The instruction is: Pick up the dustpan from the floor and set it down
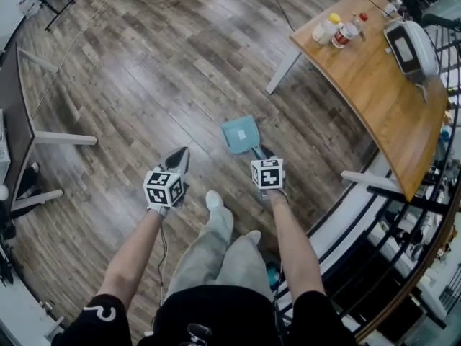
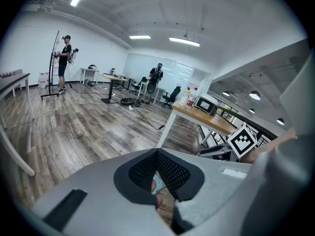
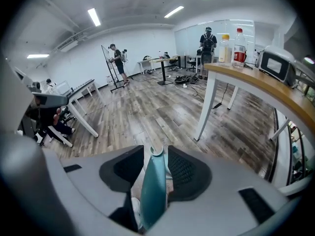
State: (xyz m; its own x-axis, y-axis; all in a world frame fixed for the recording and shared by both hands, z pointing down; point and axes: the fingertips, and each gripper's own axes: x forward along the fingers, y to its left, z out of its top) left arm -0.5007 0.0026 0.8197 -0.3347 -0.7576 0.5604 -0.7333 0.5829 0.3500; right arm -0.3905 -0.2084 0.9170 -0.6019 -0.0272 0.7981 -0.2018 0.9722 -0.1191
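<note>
- Head view: the teal dustpan (image 1: 239, 134) is sitting low over the wood plank floor (image 1: 158, 71), just ahead of the person's feet, with its pan pointing away and its handle running back toward the right gripper (image 1: 261, 152). This view is not showing whether it is resting on the planks.
- The right gripper is reaching down to the handle end, its marker cube (image 1: 267, 172) facing up.
- The left gripper (image 1: 180, 153) is hanging beside it, to the left and apart from the dustpan, its two fingers coming to a single point.
- A curved wooden tabletop (image 1: 374, 85) is standing to the right, carrying two bottles (image 1: 338, 30) and a grey appliance (image 1: 410, 49) with a dark window. A light shoe (image 1: 214, 199) is showing between the two arms.
- Left gripper view: the left gripper (image 2: 157, 151) is clenched, its mesh pads meeting at the tips with nothing caught between them. A sliver of the teal dustpan (image 2: 156, 185) is showing through the gap lower down, on the floor beyond.
- Right gripper view: the right gripper (image 3: 156, 151) is standing released around the dustpan handle (image 3: 153, 191). The teal handle is rising upright between the two dark pads, with a strip of floor showing on its left and a thin gap on its right, so neither pad is pressing on it.
- The tabletop, bottles and appliance are standing to the right, and people (image 3: 117, 60) are standing far across the room.
</note>
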